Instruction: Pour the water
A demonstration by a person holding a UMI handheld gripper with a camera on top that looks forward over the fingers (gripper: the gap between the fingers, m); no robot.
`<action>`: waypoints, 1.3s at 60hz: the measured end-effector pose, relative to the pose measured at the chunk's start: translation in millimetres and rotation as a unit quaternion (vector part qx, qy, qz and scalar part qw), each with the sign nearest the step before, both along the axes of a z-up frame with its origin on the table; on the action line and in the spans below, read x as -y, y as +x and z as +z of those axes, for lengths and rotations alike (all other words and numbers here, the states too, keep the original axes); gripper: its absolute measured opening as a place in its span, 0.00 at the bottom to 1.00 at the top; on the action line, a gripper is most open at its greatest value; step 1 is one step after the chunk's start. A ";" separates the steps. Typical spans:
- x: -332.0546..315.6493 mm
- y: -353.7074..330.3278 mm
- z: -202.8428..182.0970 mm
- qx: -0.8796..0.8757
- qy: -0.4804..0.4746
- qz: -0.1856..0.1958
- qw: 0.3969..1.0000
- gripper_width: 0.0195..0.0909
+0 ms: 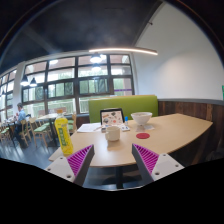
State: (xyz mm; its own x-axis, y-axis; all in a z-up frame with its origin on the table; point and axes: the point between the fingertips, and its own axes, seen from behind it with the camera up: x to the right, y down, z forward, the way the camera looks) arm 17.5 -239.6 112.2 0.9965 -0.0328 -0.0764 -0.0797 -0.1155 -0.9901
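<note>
The tongs (113,162) stand open, their two fingers spread wide with the magenta pads (81,159) facing inward and nothing held between them; they hang in the air short of the near edge of a long, pale wooden tabletop (165,133). Beyond the left finger, near the tabletop's left edge, a yellow bottle (64,135) with a green cap stands upright; what is inside cannot be told. Further in, about on the midline between the fingers, a small white cup (113,132) stands on the wood, and whether it holds any water cannot be seen from this low angle. Just behind the cup a dark tablet-like screen (112,116) leans upright, with flat papers (90,127) lying to its left. To the right of the cup a white bowl (142,119) rests on the tabletop, its contents hidden by the rim, and a small red and white item (142,135) lies flat in front of it, too small to identify. Behind the tabletop runs a green upholstered bench back (125,104), set against a wood-panelled lower wall (190,108) on the right. To the left, large framed windows (60,82) fill the far wall, with other tables, chairs and a seated person (21,117) in front of them, and a long light strip (122,50) hangs from the ceiling
</note>
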 end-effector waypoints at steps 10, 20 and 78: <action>0.3 0.0 2.6 0.018 -0.005 0.021 1.000 0.88; -17.2 -74.2 -19.1 0.030 -0.004 0.093 0.995 0.88; -265.5 -234.1 -15.5 0.052 0.015 0.123 0.991 0.10</action>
